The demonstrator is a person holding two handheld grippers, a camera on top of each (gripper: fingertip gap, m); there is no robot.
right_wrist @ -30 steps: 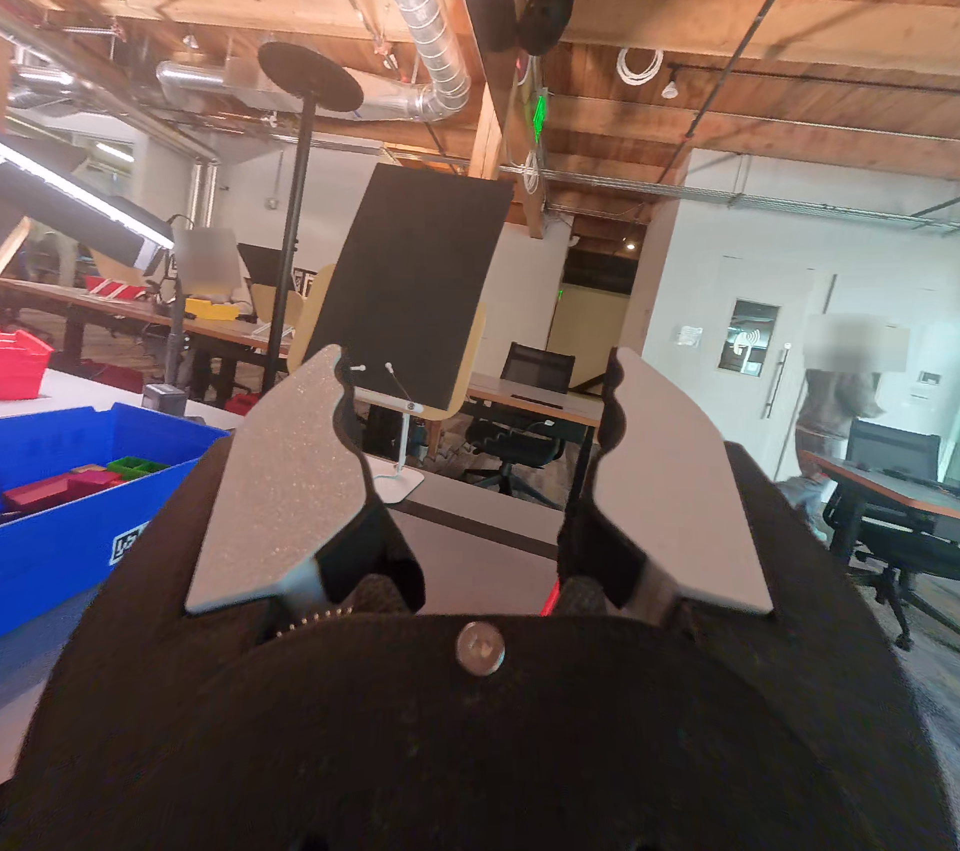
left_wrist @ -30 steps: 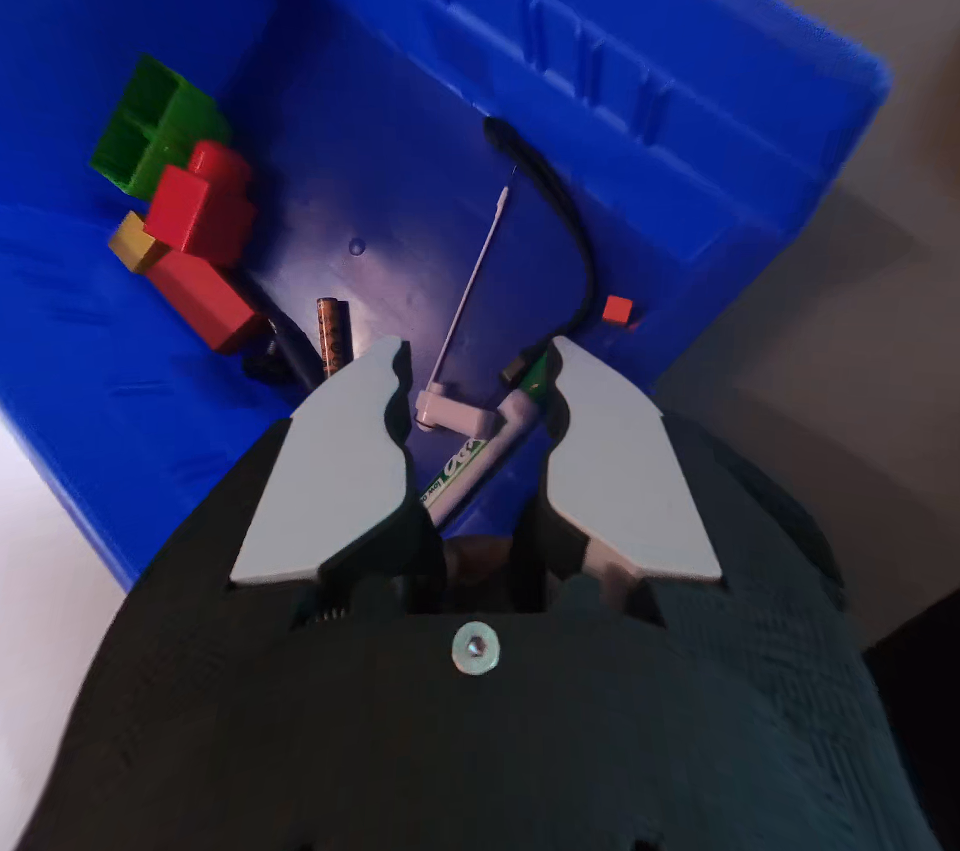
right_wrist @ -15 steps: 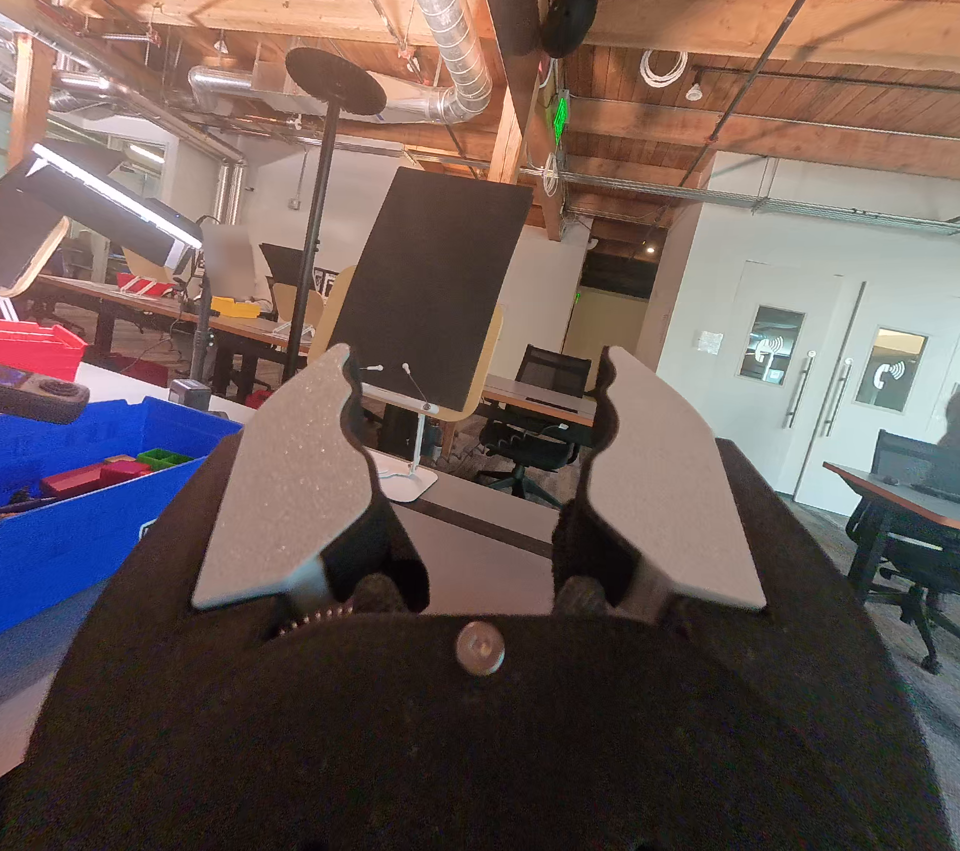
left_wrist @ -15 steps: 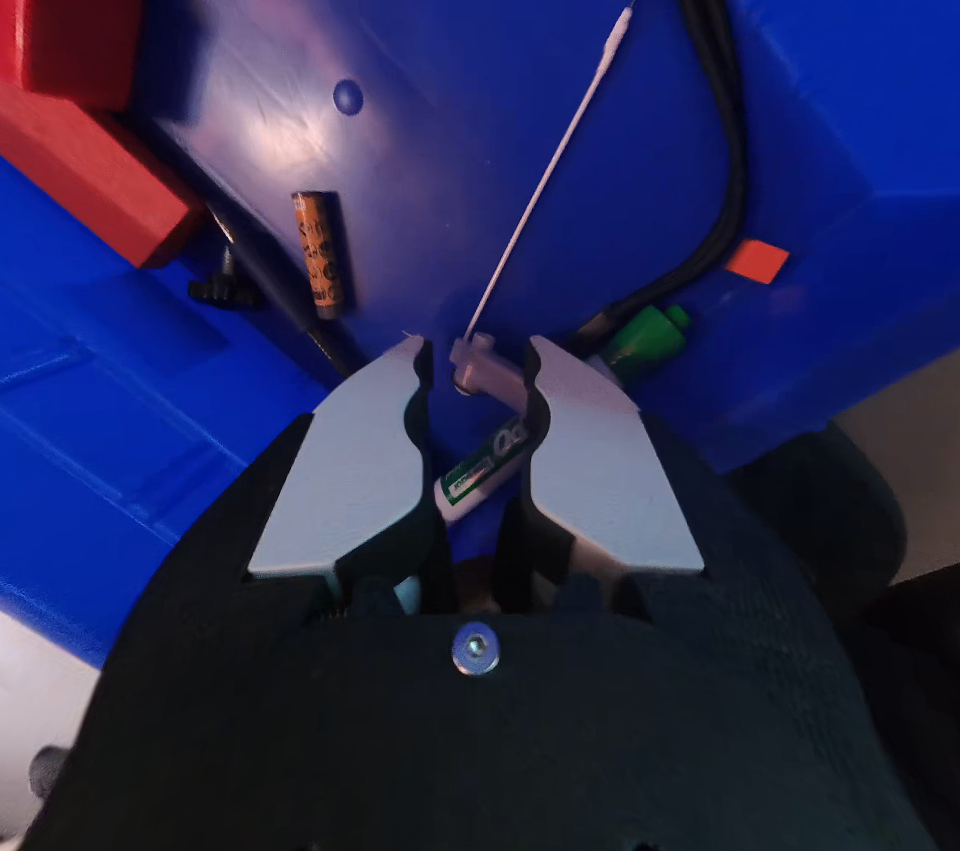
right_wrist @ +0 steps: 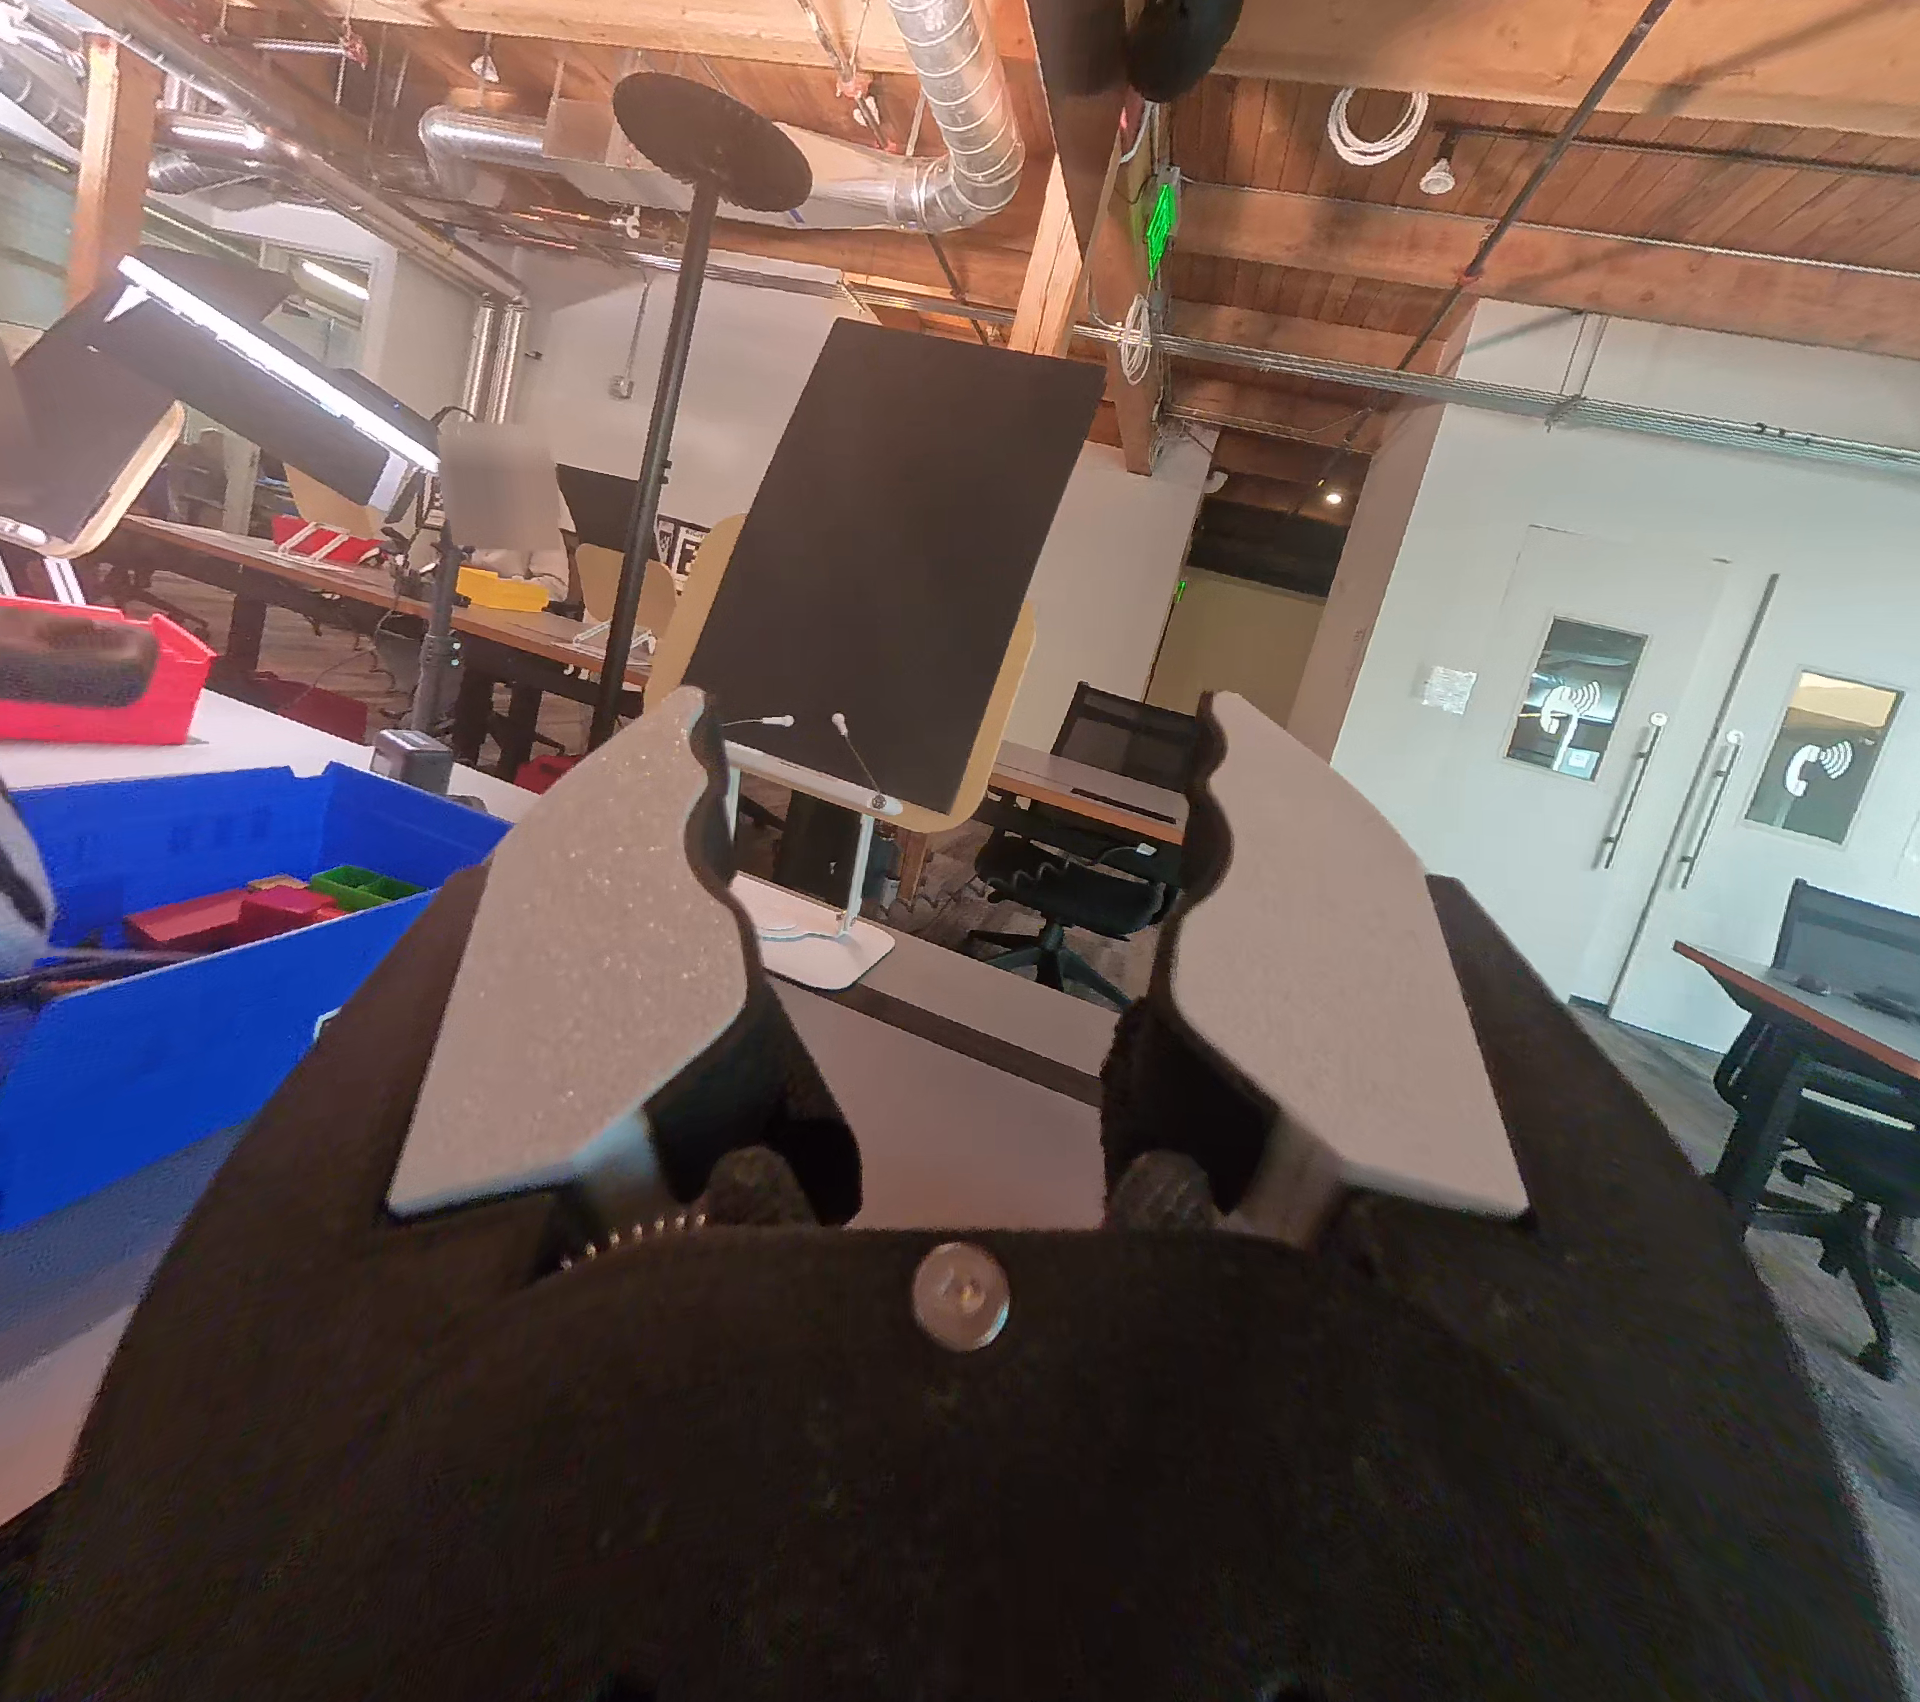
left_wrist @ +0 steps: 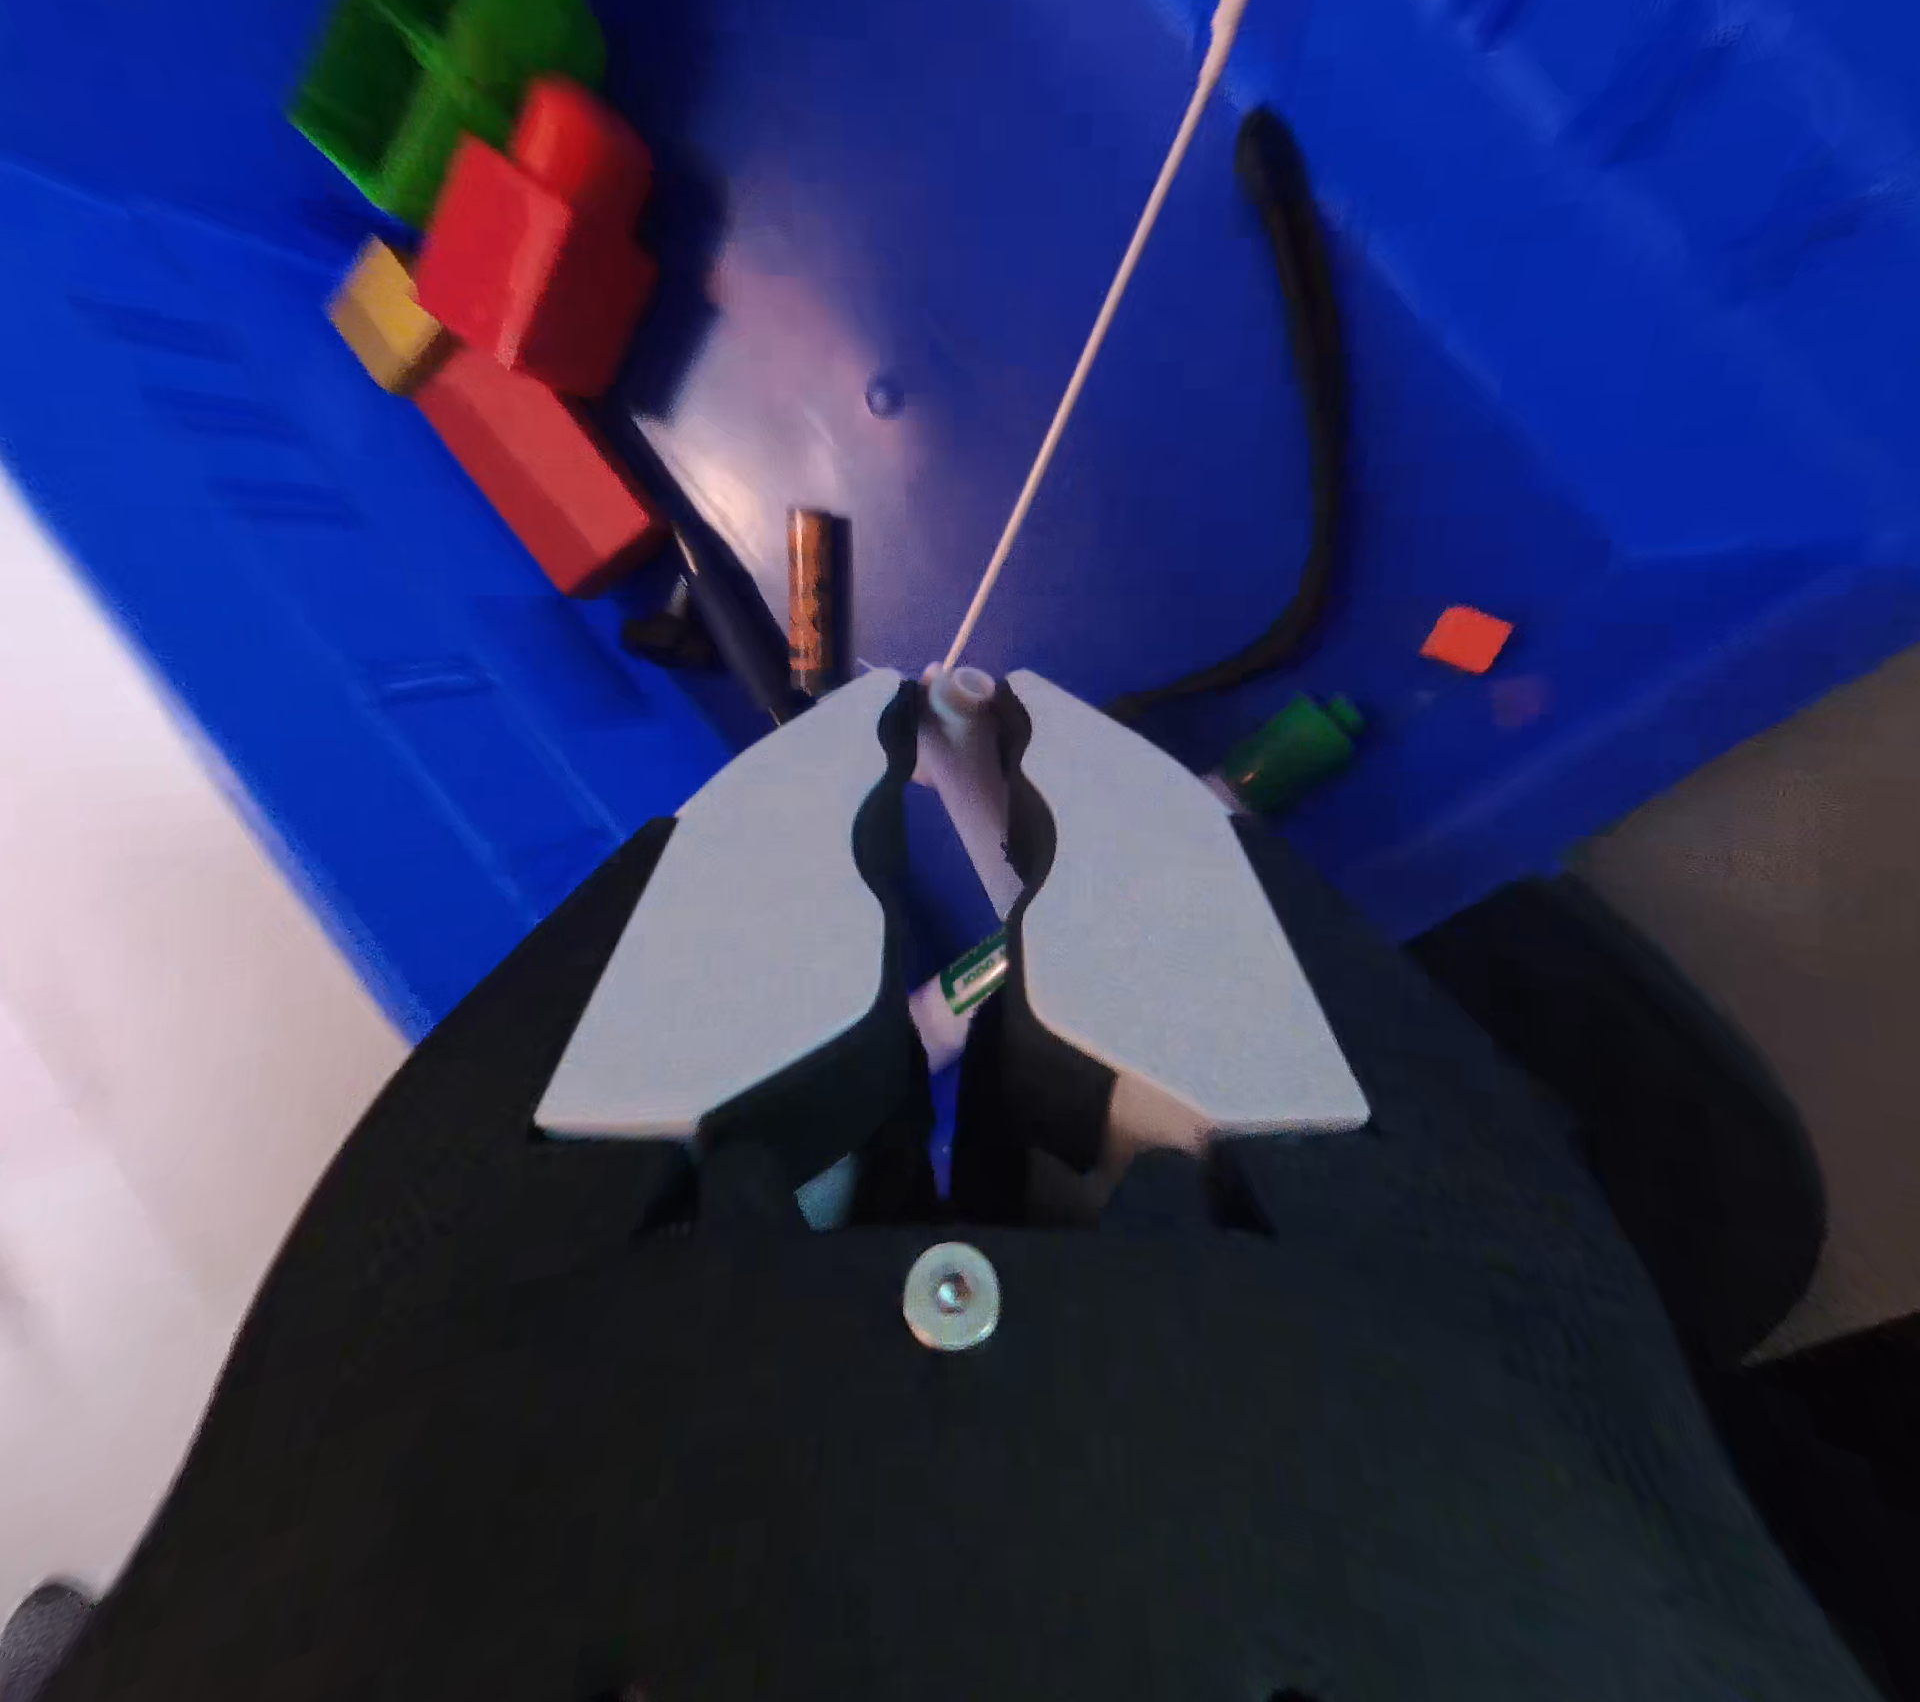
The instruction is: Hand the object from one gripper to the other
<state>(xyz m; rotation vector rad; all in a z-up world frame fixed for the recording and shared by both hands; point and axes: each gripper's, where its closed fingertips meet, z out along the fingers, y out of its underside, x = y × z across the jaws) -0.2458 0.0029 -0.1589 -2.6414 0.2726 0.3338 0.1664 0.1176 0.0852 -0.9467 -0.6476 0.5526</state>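
Observation:
My left gripper (left_wrist: 956, 688) is shut on the white handle of a thin white rod (left_wrist: 1101, 343). The rod sticks out forward from the jaws, over the floor of the blue bin (left_wrist: 1558, 198). A green-capped marker (left_wrist: 1288, 748) lies in the bin just under the fingers. My right gripper (right_wrist: 956, 717) is open and empty, held level above the table and pointing into the room. The blue bin also shows in the right wrist view (right_wrist: 156, 1050), at the left.
In the bin lie red blocks (left_wrist: 530, 270), a green block (left_wrist: 447, 21), a yellow block (left_wrist: 384, 312), a battery (left_wrist: 816, 592), a black cable (left_wrist: 1309, 405) and a small red square (left_wrist: 1465, 639). A black panel on a stand (right_wrist: 894, 561) stands ahead of the right gripper. A red bin (right_wrist: 104, 696) is far left. My right fingertips sit around 50 cm from my left ones. My left gripper's tips are some 6 cm from the green-capped marker (left_wrist: 1288, 748).
My left gripper has closed on the rod's handle and pulled back from the bin floor with it. The right gripper has stayed open and drifted a little.

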